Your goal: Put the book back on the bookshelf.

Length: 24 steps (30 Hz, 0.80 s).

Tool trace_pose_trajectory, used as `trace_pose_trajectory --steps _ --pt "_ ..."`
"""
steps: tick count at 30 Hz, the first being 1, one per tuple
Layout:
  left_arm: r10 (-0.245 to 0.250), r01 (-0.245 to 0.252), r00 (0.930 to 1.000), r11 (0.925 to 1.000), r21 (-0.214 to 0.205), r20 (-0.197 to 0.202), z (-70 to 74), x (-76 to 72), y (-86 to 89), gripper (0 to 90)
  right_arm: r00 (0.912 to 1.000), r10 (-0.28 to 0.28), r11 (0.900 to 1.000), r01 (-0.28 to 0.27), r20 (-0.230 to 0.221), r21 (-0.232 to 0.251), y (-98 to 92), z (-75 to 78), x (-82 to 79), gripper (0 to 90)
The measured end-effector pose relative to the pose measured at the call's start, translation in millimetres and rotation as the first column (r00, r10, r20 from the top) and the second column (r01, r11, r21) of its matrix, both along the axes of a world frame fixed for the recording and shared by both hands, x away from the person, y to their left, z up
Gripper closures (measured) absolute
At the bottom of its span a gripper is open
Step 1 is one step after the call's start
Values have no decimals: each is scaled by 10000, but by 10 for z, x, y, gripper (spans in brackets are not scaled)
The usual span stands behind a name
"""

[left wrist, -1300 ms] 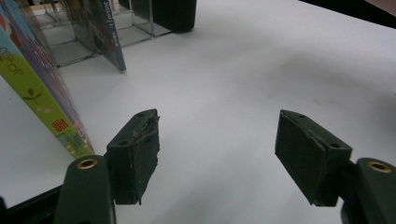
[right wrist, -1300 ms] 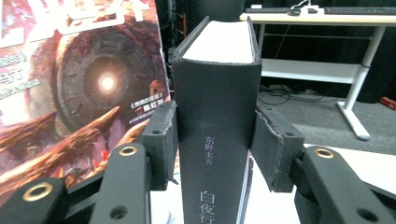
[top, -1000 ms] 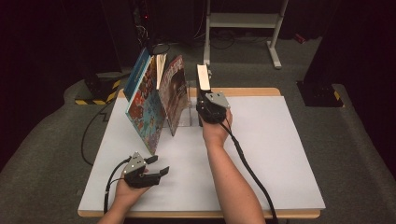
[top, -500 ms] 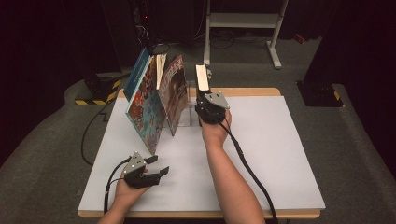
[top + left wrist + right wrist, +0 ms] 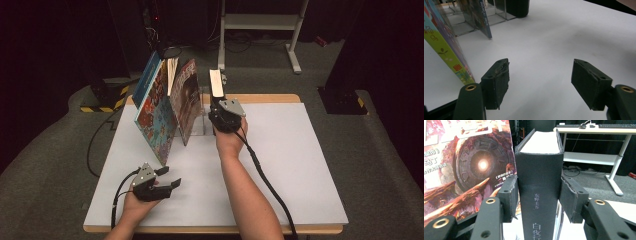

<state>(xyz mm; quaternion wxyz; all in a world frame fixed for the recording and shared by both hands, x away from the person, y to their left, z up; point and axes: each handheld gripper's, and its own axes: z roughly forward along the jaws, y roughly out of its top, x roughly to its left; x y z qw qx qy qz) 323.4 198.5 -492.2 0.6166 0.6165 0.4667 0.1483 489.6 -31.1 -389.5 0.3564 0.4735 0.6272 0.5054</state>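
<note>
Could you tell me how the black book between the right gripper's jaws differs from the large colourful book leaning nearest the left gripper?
The black book is thick with a plain dark spine; the colourful book is thin, large and brightly illustrated. The black book stands upright between the right gripper's pads; the colourful book leans tilted, apart from the open left gripper. Both stand on the white table.

The white table [image 5: 300, 150] is evenly lit from above; everything around it lies dark. Soft shadows fall on it. Its near jaws appear slightly blurred.
</note>
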Motion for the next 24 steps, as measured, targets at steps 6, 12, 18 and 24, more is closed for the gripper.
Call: trace_pose_trajectory --steps 6,12,18,24 --pt "-23 23 10000 10000 15 13 0 0 1 308 10000 48 10000 -48 -49 53 -2 3 -2 491" --pt "-59 59 10000 10000 62 7 -2 1 0 308 9993 285 9995 -282 -232 125 -20 2 1 400" --pt "-92 92 10000 10000 9 -27 -7 -2 -18 308 9984 505 9987 -501 -269 123 -35 11 -15 325" --pt "-99 99 9999 9999 18 -43 -9 -2 -19 308 9968 673 9976 -666 -430 161 -49 14 -17 266"
